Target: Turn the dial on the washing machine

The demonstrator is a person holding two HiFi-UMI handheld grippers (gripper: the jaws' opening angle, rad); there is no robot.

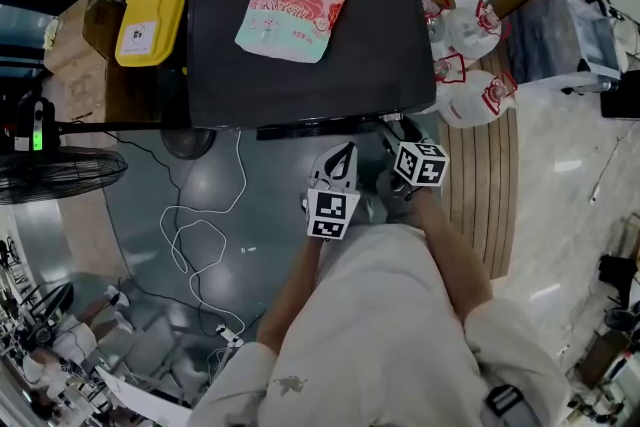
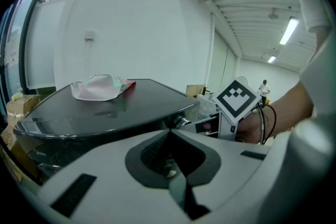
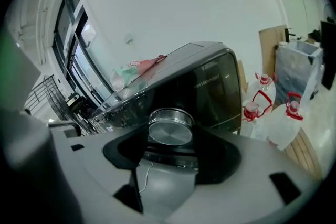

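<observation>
Head view, looking steeply down, gives us first the pale sleeves and forearms nearest the camera, each hand carrying a pair of tongs toward the front of the washing machine (image 1: 220,65). Under the arms lies grey floor, where a white cable (image 1: 200,235) loops off to the left.

Our left tongs (image 1: 346,151) hang just short of the machine's front edge. In the left gripper view these left tongs (image 2: 170,132) have their jaws closed tip to tip, with nothing between them.

Just beside them, our right tongs (image 1: 397,126) reach the front panel, and their marker cube (image 1: 421,164) is tilted. In the right gripper view the right tongs (image 3: 170,137) stand wide around the dial (image 3: 170,128), a round knob of brushed silver metal. A dark pad lies against each side of it, so they grip the dial. It sits on the black front panel, near the machine's right front corner. The left gripper view catches the dial (image 2: 182,123) too, poking out beneath the lid's edge beside the right hand.

Farther on, the machine's flat black top carries a pink and white detergent pouch (image 1: 296,7), lying flat. Beyond the top's left edge stands a yellow container (image 1: 150,25). To the right, clear water jugs (image 1: 468,33) with red handles crowd the wooden flooring (image 1: 490,175). A black fan (image 1: 60,177) sits far out at the left.
</observation>
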